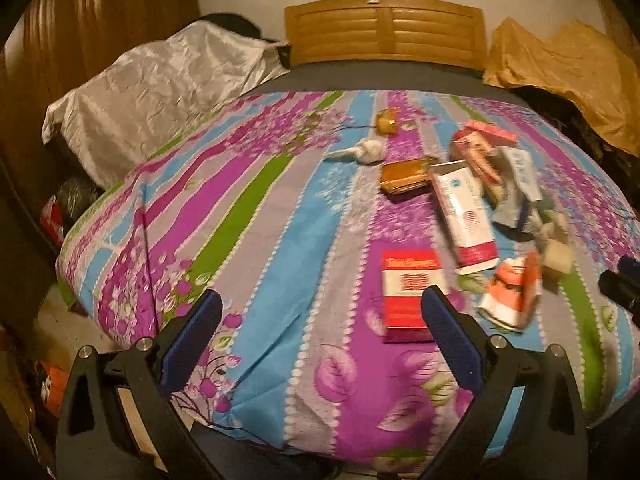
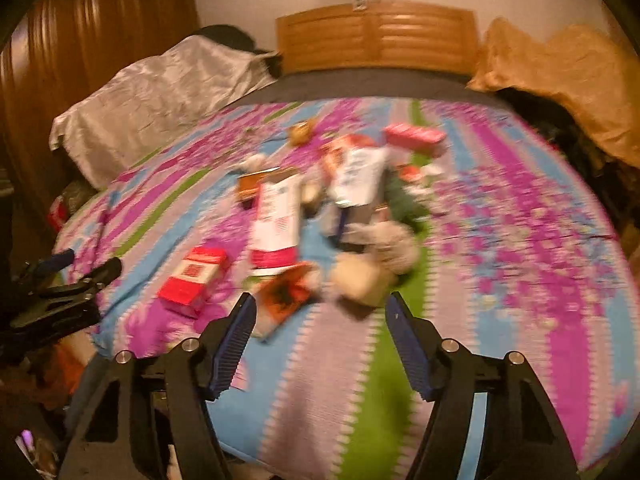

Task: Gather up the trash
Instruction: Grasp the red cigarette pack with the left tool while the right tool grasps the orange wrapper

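Trash lies scattered on a bed with a striped floral cover (image 1: 256, 216) (image 2: 520, 240). Nearest my left gripper (image 1: 322, 304) is a red and white box (image 1: 408, 292) (image 2: 196, 276), partly behind its right finger; the jaws stand open and empty over the cover. A tall white and pink carton (image 1: 464, 216) (image 2: 276, 220), a brown packet (image 1: 404, 178), an orange wrapper (image 1: 512, 292) (image 2: 288, 292), a pink box (image 2: 416, 138) and crumpled paper (image 1: 368, 152) lie further in. My right gripper (image 2: 322, 306) is open and empty, just short of the orange wrapper and a beige wad (image 2: 364, 280).
A wooden headboard (image 1: 384, 32) stands at the far end. A silver cloth (image 1: 160, 92) covers something at the left, a tan cloth (image 1: 568, 68) at the right. A wooden wardrobe (image 1: 92, 28) fills the left side. The bed's near edge drops to the floor (image 1: 72, 328).
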